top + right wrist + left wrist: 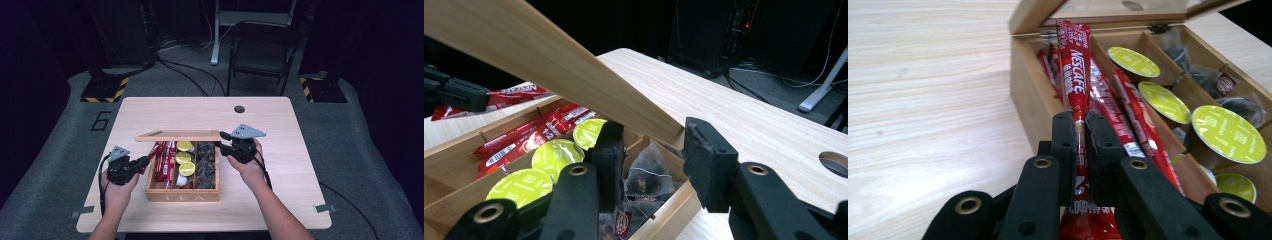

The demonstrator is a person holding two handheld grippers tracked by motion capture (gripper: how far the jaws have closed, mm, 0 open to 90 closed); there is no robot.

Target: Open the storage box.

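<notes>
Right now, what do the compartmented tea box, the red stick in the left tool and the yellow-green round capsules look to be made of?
Pale compartmented tea box: wood, matt, visible grain.
Red Nescafe stick sachet pinched in the left tool: thin glossy film, probably plastic or foil laminate, with shiny creases.
Yellow-green round capsules: printed flat lids, likely foil; the cups below are too hidden to judge.

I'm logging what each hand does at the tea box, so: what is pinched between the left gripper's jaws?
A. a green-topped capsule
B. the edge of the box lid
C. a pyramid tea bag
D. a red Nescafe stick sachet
D: in the left gripper view the left gripper is shut on a red Nescafe stick sachet, its far end over the wooden box.
</notes>
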